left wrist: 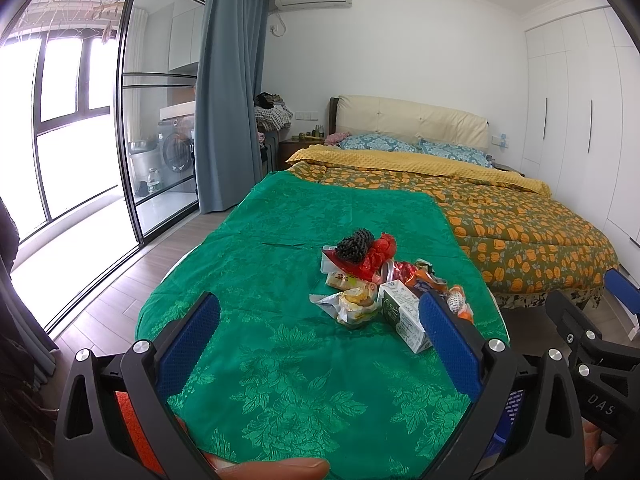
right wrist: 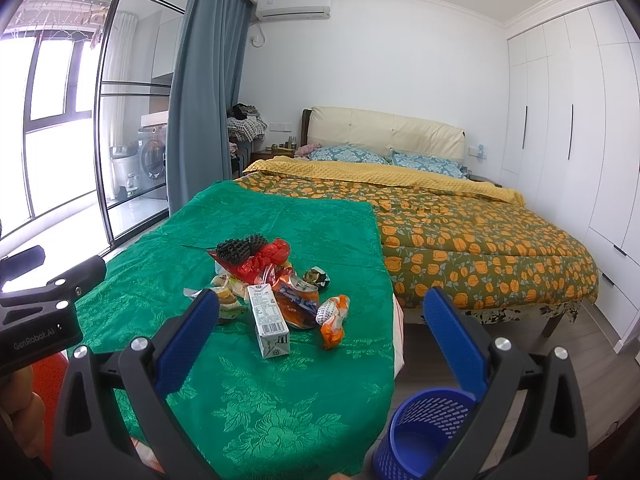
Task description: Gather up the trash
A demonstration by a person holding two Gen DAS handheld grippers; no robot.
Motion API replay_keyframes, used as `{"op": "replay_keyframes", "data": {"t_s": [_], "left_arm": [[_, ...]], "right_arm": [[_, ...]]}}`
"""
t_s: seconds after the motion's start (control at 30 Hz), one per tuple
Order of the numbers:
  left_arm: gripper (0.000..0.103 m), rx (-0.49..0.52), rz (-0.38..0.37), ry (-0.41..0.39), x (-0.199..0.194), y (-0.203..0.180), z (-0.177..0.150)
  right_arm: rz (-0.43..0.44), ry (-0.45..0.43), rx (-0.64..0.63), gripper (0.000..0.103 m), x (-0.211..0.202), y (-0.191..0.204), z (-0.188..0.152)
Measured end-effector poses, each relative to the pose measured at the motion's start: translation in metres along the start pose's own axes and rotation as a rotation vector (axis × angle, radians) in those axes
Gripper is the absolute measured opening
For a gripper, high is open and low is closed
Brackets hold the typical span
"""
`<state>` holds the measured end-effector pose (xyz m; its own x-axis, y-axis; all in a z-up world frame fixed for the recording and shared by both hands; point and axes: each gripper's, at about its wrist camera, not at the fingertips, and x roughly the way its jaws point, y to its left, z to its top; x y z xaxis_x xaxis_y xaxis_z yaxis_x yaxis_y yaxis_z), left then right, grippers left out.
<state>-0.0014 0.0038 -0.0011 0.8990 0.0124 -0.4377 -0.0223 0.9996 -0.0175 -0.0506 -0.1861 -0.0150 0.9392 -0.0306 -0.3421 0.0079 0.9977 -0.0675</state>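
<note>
A pile of trash lies on the green tablecloth: a black foam net, red plastic, snack wrappers and a white-green milk carton. The pile also shows in the right wrist view, with the carton and an orange wrapper. My left gripper is open and empty, short of the pile. My right gripper is open and empty, also short of it. A blue perforated bin stands on the floor at the table's right.
A bed with an orange-flowered quilt stands behind the table. White wardrobes line the right wall. A grey curtain and glass sliding doors are on the left. Wood floor runs along the table's left.
</note>
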Motion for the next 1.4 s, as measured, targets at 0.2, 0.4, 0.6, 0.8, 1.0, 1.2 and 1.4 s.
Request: {"op": "replay_keyframes", "data": {"t_s": [0.2,0.4,0.6,0.8,1.0,1.2,1.4], "left_arm": [[0.099,0.0,0.0,0.0,0.0001,-0.0001,0.0],[0.099,0.0,0.0,0.002,-0.0002,-0.0002,-0.0001],[0.099,0.0,-0.001,0.001,-0.0002,-0.0003,-0.0002],[0.099,0.0,0.0,0.001,-0.0003,-0.0005,0.0],[0.099,0.001,0.001,0.002,0.0001,-0.0006,0.0002],[0.099,0.001,0.001,0.003,0.0002,-0.0007,0.0001],[0.099,0.0,0.001,0.004,0.0026,0.0014,0.0006]], "right_arm": [[0.001,0.0,0.0,0.099,-0.0007,0.0003,-0.0004],[0.001,0.0,0.0,0.099,-0.0011,0.0004,-0.0008],[0.001,0.001,0.0,0.099,-0.0013,0.0003,-0.0009],[0.001,0.0,0.0,0.099,-0.001,0.0004,-0.0008],[0.001,0.001,0.0,0.099,-0.0017,0.0007,-0.0012],[0.002,0.003,0.0,0.098,-0.0024,0.0006,-0.0017],[0.002,0.003,0.0,0.099,-0.0023,0.0008,-0.0018]]}}
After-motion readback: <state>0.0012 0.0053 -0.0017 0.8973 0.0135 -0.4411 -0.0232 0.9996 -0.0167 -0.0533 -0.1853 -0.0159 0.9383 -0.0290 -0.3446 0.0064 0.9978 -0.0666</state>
